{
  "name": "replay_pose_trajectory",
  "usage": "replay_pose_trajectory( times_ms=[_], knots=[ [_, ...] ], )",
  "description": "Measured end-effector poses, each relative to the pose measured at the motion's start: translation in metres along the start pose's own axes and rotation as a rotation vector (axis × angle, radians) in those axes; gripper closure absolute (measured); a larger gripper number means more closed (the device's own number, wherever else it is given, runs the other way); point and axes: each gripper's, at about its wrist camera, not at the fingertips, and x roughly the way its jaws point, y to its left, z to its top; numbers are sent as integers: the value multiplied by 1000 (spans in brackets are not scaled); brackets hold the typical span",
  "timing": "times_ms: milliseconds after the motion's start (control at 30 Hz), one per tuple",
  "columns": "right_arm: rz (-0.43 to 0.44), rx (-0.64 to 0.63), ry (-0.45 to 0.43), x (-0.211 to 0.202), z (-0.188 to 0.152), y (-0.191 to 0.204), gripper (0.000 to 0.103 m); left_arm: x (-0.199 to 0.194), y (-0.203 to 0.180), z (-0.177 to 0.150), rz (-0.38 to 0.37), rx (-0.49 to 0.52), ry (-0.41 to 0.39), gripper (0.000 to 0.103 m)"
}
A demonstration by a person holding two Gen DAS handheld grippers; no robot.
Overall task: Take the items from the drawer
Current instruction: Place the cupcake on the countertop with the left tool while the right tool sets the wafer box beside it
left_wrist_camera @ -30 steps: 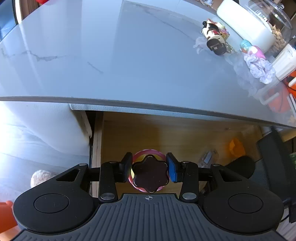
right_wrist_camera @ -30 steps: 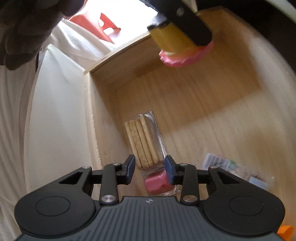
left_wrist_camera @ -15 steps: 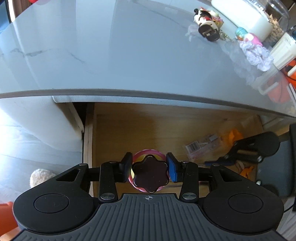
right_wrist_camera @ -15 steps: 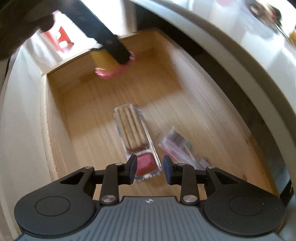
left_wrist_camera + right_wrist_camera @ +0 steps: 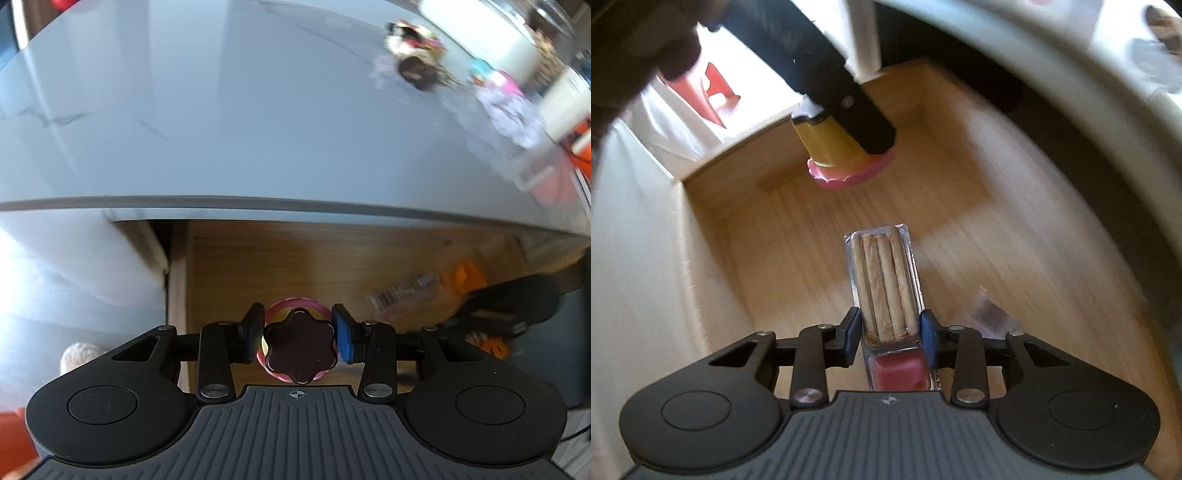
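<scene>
Right wrist view, nearest first: the right gripper (image 5: 889, 336) now has its two blue pads on either side of the clear biscuit-stick pack (image 5: 884, 291), closed against its walls just beyond the pink dip compartment. Half a second ago the pack lay just beyond the fingertips, off the gripper's line; now it sits straight between them, so the grasp looks made or all but made, though I cannot tell whether it has left the drawer (image 5: 746, 258) floor. Beside the pack, toward the tabletop side, a small clear wrapper (image 5: 991, 315) lies blurred on the wood. Beyond the pack, above the drawer's far corner, the left gripper (image 5: 298, 334) is clenched on the yellow jar with a pink scalloped lid (image 5: 846, 155), held clear above the floor.

Seen from the left wrist, that jar's dark underside fills the gap between the fingers, and beyond it the grey tabletop (image 5: 258, 110) takes up more of the frame than a second ago, which suggests the jar is rising toward it. My judgement: one item is nearly out, a second is being taken, and the wrapper remains.
</scene>
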Motion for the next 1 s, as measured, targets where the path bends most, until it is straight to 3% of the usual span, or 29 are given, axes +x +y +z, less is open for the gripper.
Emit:
replay_pose_trajectory(
  times_ms=[233, 367, 467, 633, 733, 800, 900, 1000],
  knots=[
    [-147, 63, -51, -75, -40, 13, 70, -13, -48, -15, -33, 229, -31, 59],
    [-185, 142, -142, -131, -64, 20, 70, -50, -72, -22, -175, 212, -71, 59],
    [-202, 198, -255, -195, -63, 5, 70, -91, -88, -6, -180, 212, -170, 59],
    [-268, 330, -431, -259, -33, -42, 70, -144, -118, 53, -91, 232, -380, 59],
    [-269, 404, -458, -262, -8, -76, 70, -145, -131, 91, -79, 218, -419, 59],
    [-323, 421, -445, -248, 4, -97, 70, -134, -134, 111, -91, 202, -410, 59],
    [-369, 490, -417, -224, 12, -139, 70, -99, -135, 127, -114, 166, -371, 59],
    [-395, 549, -396, -195, -2, -171, 69, -51, -131, 135, -138, 115, -347, 62]
  ],
)
